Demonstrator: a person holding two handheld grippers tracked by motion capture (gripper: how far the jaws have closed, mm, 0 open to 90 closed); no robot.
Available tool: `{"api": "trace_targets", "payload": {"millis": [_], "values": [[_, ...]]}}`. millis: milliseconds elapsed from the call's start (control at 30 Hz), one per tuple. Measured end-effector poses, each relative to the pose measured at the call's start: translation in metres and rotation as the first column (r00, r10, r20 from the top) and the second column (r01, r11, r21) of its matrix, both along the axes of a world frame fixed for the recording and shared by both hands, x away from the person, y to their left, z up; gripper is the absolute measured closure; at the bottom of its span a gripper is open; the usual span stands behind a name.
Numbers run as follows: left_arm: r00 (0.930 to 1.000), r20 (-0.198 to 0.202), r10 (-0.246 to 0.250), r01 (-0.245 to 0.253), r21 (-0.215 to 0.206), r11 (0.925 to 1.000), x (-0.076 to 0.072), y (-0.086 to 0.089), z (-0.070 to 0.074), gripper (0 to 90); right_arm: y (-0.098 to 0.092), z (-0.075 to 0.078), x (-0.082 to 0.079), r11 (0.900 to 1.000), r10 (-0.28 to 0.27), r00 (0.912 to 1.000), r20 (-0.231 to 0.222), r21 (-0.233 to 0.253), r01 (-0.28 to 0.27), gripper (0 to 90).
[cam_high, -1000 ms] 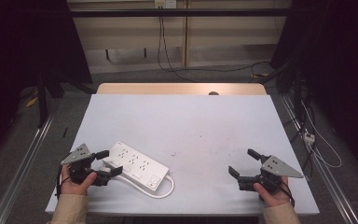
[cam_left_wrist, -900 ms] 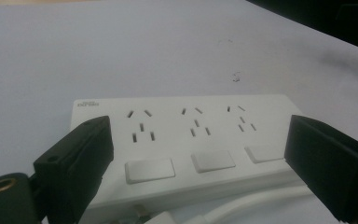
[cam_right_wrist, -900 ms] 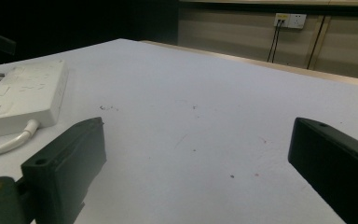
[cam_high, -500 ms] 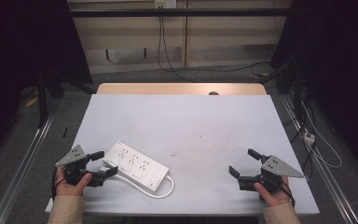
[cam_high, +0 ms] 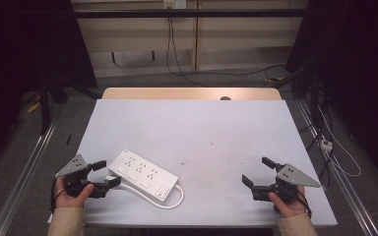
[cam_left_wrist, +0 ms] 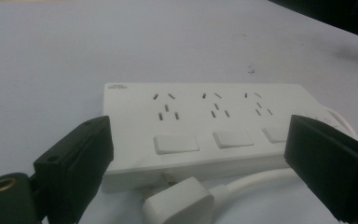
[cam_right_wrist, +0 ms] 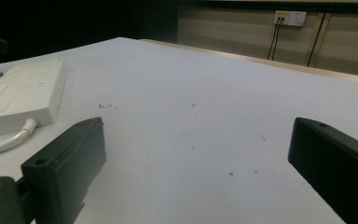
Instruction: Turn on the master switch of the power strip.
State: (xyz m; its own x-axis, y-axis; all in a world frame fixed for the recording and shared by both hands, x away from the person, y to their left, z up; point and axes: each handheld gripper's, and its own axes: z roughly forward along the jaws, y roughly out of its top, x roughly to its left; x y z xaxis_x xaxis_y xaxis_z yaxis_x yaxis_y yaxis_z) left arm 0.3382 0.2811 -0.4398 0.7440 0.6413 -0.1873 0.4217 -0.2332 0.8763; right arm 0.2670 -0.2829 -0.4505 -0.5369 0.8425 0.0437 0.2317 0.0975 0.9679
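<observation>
A white power strip point(cam_high: 143, 174) lies on the white table point(cam_high: 197, 132) near its front left, its cord point(cam_high: 174, 201) looping along the near side. In the left gripper view the power strip point(cam_left_wrist: 214, 126) has three socket groups and three switches, and its white plug point(cam_left_wrist: 177, 203) lies just in front of it. My left gripper point(cam_high: 106, 174) is open, just left of the strip's end, with nothing between its jaws. My right gripper point(cam_high: 257, 172) is open near the front right edge, over bare table. The right gripper view has the power strip point(cam_right_wrist: 21, 95) far to its left.
A wooden strip point(cam_high: 192, 93) borders the table's far edge. Cables point(cam_high: 177, 54) hang down the back wall from a wall socket point(cam_right_wrist: 289, 17). Metal rails point(cam_high: 19, 182) run along the floor on both sides, with a small white adapter point(cam_high: 326, 144) on the right.
My left gripper has drawn back slightly to the left, away from the power strip's end. The right gripper has stayed in place.
</observation>
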Motion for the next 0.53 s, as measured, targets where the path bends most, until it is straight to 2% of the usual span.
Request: {"api": "trace_targets", "payload": {"millis": [533], "values": [[1.0000, 0.000, -0.003, 0.003, 0.008, 1.0000, -0.0005, -0.0023, 0.0000, 7.8, 0.0025, -0.0011, 0.0029, 1.000, 0.004, 1.0000, -0.004, -0.009, -0.004, 3.6]]}}
